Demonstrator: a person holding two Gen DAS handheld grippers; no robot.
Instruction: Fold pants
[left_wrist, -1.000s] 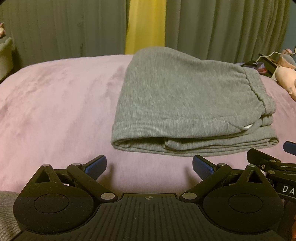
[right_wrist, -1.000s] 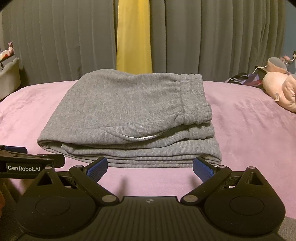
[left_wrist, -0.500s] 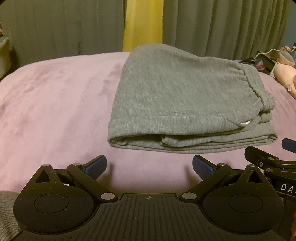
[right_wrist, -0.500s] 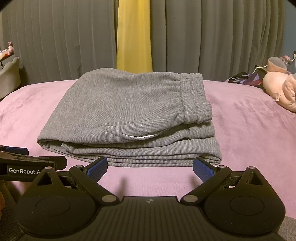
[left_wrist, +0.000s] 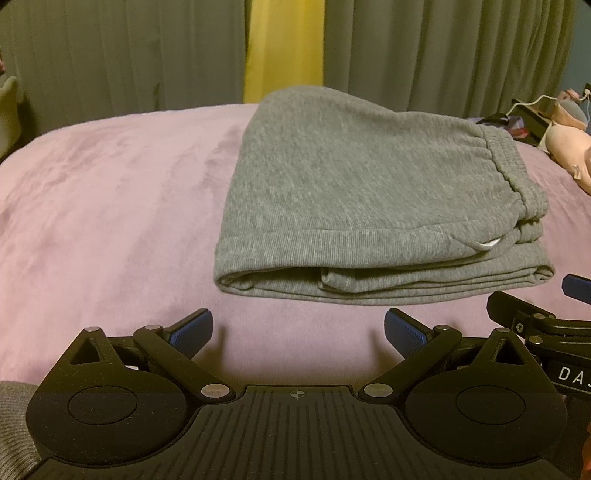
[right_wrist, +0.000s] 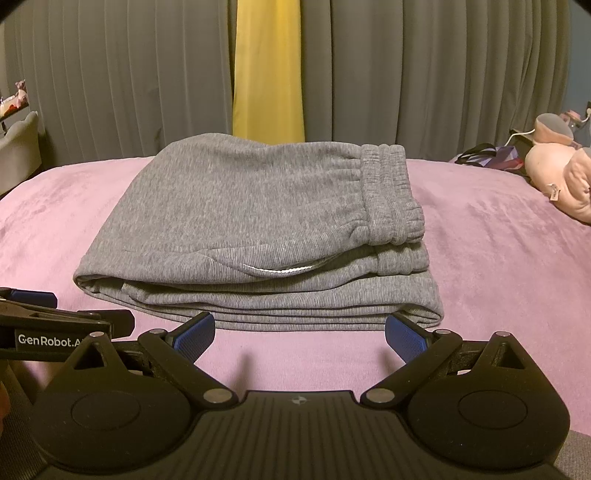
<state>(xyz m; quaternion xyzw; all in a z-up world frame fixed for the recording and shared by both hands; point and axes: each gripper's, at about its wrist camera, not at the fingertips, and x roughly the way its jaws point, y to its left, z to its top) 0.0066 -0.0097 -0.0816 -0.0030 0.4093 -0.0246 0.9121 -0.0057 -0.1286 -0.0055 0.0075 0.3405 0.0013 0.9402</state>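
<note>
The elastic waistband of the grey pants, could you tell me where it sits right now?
In the right wrist view the waistband lies along the right edge of the folded pants, atop the stack, facing the pink plush toy.

Pink velvety bed (right_wrist: 498, 258) fills the foreground. Behind it, grey pleated curtains (right_wrist: 110, 74) span the back wall, with a yellow curtain strip (right_wrist: 267, 66) at centre. Dim, warm indoor light. Pink plush toy (right_wrist: 554, 177) at the bed's right edge, dark clutter (right_wrist: 480, 151) beside it.

A pink bedspread (right_wrist: 498, 251) below grey curtains (right_wrist: 110, 74), a yellow strip (right_wrist: 267, 66) between them, pink plush toy (right_wrist: 557, 173) at right
</note>
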